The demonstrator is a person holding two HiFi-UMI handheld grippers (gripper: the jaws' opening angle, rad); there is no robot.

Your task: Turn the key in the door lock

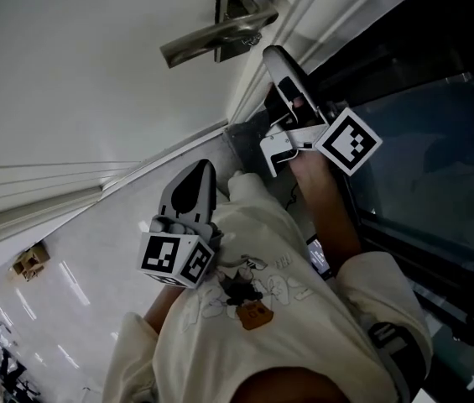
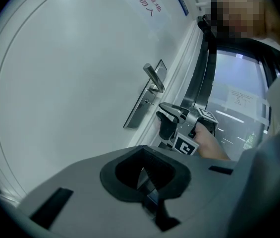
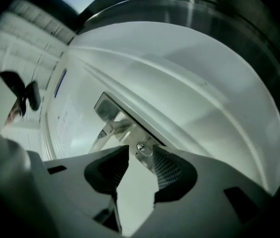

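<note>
- The right tool (image 3: 140, 155) is hanging open, its jaws standing wide apart and gripping nothing.
- The lock cylinder (image 3: 142, 148), with its slot facing out, is showing right in the gap between those jaw tips, and neither pad is pressing on it.
- Whether a key is sitting in that slot, I cannot tell.
- The cylinder is sitting in the metal lock plate (image 2: 140, 108), close to the latch edge of the white door (image 1: 94, 74).
- It is sitting on the plate just beside the lever handle (image 1: 216, 39).
- In the head view the right tool is reaching up to the door's edge, just beside the handle.
- The left tool (image 2: 142, 175) is staying clenched, its jaws meeting with nothing between them.
- It is hanging well back from the door, close to the person's chest, and pointing toward the plate.
</note>
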